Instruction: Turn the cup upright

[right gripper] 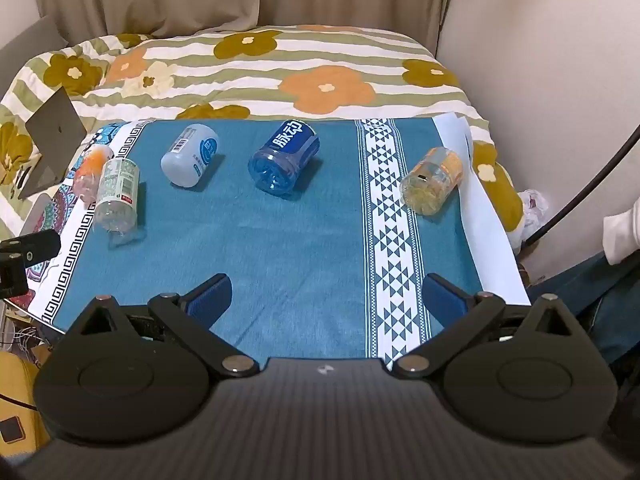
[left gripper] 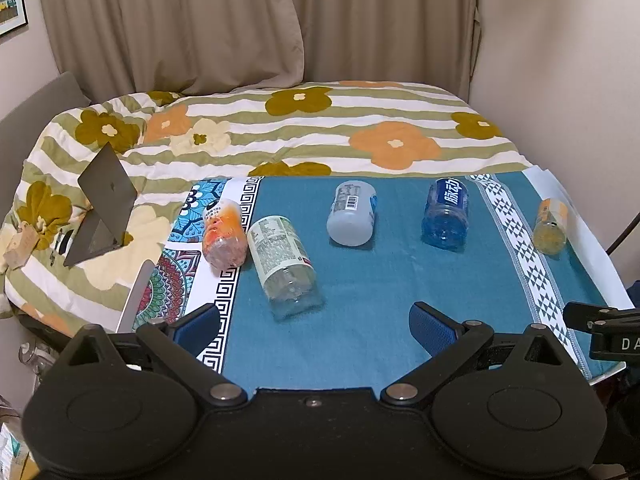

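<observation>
Several cup-like cut bottles lie on their sides on a teal cloth (left gripper: 360,280): an orange one (left gripper: 223,233), a clear green-labelled one (left gripper: 283,265), a white one (left gripper: 353,213), a blue one (left gripper: 445,213) and a yellow one (left gripper: 551,225). In the right wrist view they show as orange (right gripper: 91,172), clear (right gripper: 117,196), white (right gripper: 190,154), blue (right gripper: 285,156) and yellow (right gripper: 432,180). My left gripper (left gripper: 316,326) is open and empty, hovering near the clear one. My right gripper (right gripper: 326,296) is open and empty over the cloth's front.
The cloth covers a small table against a bed with a flowered quilt (left gripper: 320,128). A grey laptop (left gripper: 105,208) stands open on the quilt at left. A wall (left gripper: 560,80) is at right. A person's leg (right gripper: 616,304) is at the right edge.
</observation>
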`<action>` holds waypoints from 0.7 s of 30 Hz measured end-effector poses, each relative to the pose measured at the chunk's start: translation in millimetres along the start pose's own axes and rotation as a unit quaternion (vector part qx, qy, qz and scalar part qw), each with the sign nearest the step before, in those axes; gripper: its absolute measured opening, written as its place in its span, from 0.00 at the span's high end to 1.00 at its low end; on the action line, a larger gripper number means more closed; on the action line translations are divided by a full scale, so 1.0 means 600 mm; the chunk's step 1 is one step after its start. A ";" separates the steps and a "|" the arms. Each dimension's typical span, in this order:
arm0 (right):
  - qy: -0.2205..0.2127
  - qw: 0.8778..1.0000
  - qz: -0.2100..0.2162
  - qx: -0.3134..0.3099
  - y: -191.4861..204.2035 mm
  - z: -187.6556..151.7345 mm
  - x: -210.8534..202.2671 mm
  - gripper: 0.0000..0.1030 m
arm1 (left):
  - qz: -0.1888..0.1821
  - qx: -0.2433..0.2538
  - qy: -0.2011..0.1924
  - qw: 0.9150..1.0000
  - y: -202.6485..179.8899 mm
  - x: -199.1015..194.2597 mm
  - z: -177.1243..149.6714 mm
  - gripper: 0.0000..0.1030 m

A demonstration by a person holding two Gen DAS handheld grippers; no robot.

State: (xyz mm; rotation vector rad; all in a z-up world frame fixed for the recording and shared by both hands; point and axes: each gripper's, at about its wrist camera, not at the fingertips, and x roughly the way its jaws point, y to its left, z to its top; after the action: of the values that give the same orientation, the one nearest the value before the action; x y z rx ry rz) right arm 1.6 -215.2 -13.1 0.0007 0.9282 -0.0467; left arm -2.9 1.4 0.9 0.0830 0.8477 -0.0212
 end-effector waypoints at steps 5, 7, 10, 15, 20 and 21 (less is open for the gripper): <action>-0.002 1.000 0.000 0.000 0.000 0.000 0.000 0.00 | -0.001 -0.003 0.000 1.000 0.001 0.000 0.000 0.01; -0.002 1.000 -0.001 0.000 0.000 0.000 0.000 0.00 | -0.001 -0.004 0.000 1.000 0.002 -0.001 0.000 0.01; -0.002 1.000 -0.001 0.000 0.001 0.000 0.000 0.00 | -0.001 -0.003 0.000 1.000 0.002 -0.001 0.000 0.01; -0.001 1.000 -0.001 0.000 0.001 0.001 0.001 0.00 | -0.001 -0.004 0.001 1.000 0.002 0.000 0.000 0.01; -0.001 1.000 -0.001 0.000 0.001 0.002 0.001 0.00 | -0.001 -0.004 0.001 1.000 0.002 0.000 0.000 0.01; -0.001 1.000 -0.001 0.000 0.001 0.002 0.001 0.00 | -0.001 -0.004 0.001 1.000 0.002 0.000 0.000 0.01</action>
State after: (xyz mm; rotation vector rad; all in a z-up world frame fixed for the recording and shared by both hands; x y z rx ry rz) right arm 3.0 -214.5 -13.0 -0.0004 0.9267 -0.0483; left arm -2.6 2.6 1.1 0.0738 0.8498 -0.0203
